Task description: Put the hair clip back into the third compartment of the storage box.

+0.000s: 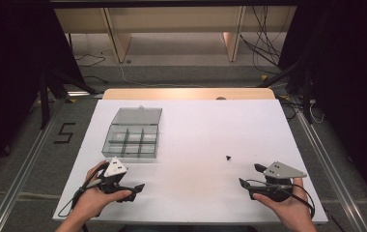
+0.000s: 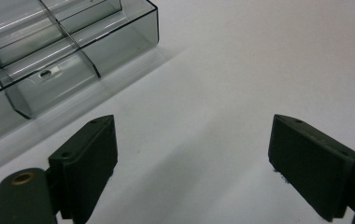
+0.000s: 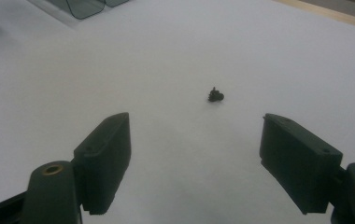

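Two grippers sit low over the white table [image 1: 196, 125], both empty. Our left gripper [image 1: 135, 189] rests just near-side of the clear compartment box [image 1: 133, 140], jaws spread wide with nothing between them. Our right gripper [image 1: 249, 176] lies well to the right of the box, jaws likewise spread as far as they go.

Between them, to the right of the box and well apart from it, stands a small black screw [image 1: 228, 157]; in the right gripper view it lies ahead of the open jaws, a little right of centre [image 3: 216, 95] (too small to tell head from shank).

Risks, as we judge them: the screw is tiny against broad flat pads, so a closing pinch slightly off-line could flick it away or roll it across the smooth sheet. A descent too steep would drive the jaw tips into the table. The box is light and clear; a nudge from the left gripper could slide it.

Writing: none on box or grippers that we can read. On the floor left of the box, black tape forms a "5" [image 1: 64, 133].
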`<state>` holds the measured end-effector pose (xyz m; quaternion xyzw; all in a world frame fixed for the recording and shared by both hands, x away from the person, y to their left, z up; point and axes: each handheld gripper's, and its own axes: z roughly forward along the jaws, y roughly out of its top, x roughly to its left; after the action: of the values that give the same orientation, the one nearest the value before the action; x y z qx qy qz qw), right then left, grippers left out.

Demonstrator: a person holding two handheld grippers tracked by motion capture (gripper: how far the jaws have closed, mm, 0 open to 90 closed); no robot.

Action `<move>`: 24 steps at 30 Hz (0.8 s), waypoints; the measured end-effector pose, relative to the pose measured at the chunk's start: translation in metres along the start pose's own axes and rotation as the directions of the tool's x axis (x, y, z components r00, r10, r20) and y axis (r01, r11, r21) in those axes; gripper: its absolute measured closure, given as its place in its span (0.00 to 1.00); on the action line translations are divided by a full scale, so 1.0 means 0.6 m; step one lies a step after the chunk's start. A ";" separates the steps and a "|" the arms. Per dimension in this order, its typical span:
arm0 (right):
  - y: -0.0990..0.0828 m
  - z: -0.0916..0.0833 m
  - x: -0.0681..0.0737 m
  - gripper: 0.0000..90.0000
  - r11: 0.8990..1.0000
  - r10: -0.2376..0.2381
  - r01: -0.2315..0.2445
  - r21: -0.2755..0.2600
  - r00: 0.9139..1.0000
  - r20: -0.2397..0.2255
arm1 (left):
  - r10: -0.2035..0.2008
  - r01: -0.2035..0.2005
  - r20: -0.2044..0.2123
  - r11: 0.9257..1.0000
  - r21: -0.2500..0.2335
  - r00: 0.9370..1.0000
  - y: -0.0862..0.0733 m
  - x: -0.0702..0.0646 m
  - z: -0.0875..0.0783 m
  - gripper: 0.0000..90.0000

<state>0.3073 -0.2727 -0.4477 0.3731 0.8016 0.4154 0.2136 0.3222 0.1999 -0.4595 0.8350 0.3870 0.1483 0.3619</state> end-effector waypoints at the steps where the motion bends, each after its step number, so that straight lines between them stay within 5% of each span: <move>1: -0.001 0.001 0.000 0.28 1.000 0.006 -0.006 -0.003 1.000 -0.001 | 0.000 0.000 0.000 1.000 0.000 1.000 0.000 0.000 0.000 0.17; 24: 0.006 0.031 -0.005 0.29 1.000 0.004 -0.005 0.019 1.000 0.010 | 0.011 -0.011 0.003 1.000 -0.002 1.000 0.001 -0.005 0.002 0.16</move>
<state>0.3231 -0.2644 -0.4554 0.3790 0.8037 0.4063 0.2131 0.3214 0.1967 -0.4600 0.8370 0.3818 0.1494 0.3623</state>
